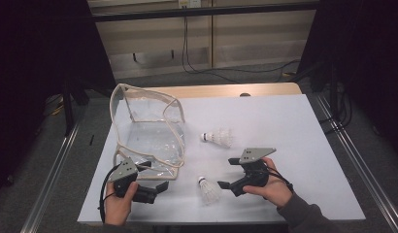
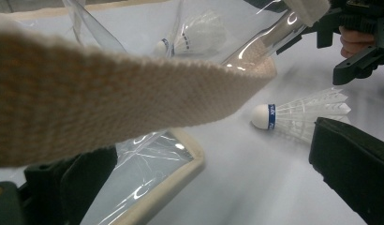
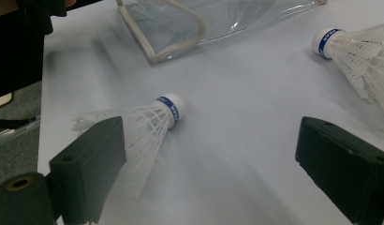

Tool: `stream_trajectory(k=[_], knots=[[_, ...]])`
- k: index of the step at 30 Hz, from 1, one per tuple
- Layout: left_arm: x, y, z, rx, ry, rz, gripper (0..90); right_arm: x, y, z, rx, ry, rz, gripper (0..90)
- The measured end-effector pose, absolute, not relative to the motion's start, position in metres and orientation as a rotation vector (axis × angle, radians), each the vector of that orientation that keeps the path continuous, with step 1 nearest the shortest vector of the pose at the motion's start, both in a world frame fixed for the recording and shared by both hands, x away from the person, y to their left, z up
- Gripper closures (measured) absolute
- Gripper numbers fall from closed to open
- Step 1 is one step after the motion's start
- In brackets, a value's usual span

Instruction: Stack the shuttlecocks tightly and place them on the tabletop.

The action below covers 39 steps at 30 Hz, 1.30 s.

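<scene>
The clear pouch [image 1: 148, 131] is lying on the worktop [image 1: 284, 126], its webbing rim propped up by the left hand-held gripper [image 1: 156, 177], seemingly for loading. Beside the pouch's near corner, the right hand-held gripper [image 1: 228, 172] is hovering spread toward the near shuttlecock [image 1: 208, 190]; another shuttlecock [image 1: 219, 137] is lying beyond.

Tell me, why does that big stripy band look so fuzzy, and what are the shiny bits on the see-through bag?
Left gripper view: the bag's woven strap sits right against the lens, so it blurs. Same view: white streaks on the clear bag are glare from room light. Right gripper view: the near shuttlecock looks fairly sharp, with a soft shadow beside it. High view: the surroundings are dark.
</scene>
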<state>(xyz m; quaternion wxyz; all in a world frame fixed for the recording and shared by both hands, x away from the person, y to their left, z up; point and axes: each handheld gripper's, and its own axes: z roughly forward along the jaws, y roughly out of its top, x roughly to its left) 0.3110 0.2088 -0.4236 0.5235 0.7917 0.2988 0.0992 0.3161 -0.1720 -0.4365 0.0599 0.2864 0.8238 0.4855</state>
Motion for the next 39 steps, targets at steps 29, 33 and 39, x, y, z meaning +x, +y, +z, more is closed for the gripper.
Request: stream_trajectory(k=[29, 33, 39], knots=[[0.3115, 0.2091, -0.4236, 1.895, 0.711, 0.235, 1.1, 0.3148, -0.1674, -0.4426, 0.803, 2.533, 1.424, 11.2], [0.3115, 0.2090, -0.4234, 1.896, 0.716, 0.237, 1.1, 0.3163, -0.1700, -0.4424, 0.808, 2.522, 1.433, 16.0], [0.3116, 0.2091, -0.4234, 1.896, 0.716, 0.236, 1.1, 0.3157, -0.1690, -0.4435, 0.781, 2.544, 1.431, 27.5]])
